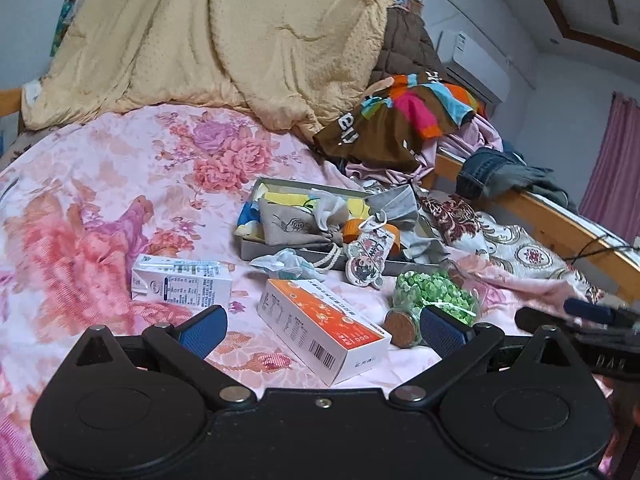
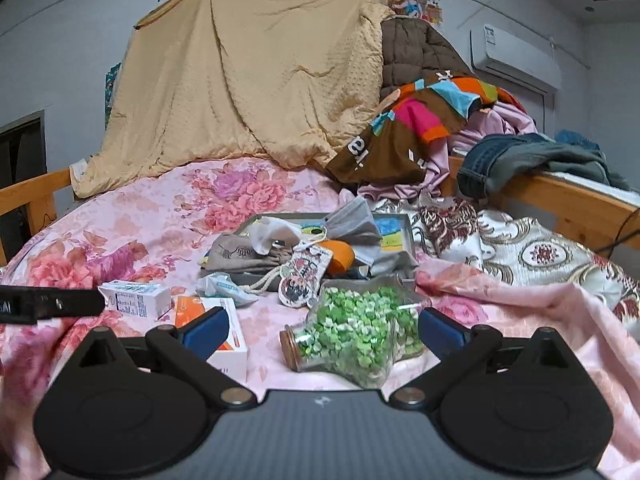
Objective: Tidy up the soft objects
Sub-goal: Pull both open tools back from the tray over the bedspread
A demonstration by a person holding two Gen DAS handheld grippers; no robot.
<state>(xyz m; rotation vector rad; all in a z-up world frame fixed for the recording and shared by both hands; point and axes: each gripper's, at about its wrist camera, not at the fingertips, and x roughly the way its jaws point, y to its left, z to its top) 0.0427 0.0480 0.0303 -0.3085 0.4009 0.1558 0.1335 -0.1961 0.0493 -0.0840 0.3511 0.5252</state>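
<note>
Both jaws are spread with nothing held, so no soft item is yet picked: the crumpled white-and-blue wrapper [image 1: 286, 262], ahead of the left gripper [image 1: 320, 330] beyond the orange-and-white carton [image 1: 320, 330], calls for a forward reach, while the right gripper [image 2: 320, 332] hovers over the green-filled glass jar [image 2: 352, 332].

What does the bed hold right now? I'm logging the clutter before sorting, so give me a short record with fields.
surface: pink floral bedsheet
tray: grey tray filled with a linen drawstring pouch, grey cloth and an orange roll
boxes: white carton; orange-and-white box
jar: cork-stoppered jar of green paper stars, lying on its side
loose: crumpled wrapper; illustrated tag
left hand-held gripper: open, empty
right hand-held gripper: open, empty
</note>
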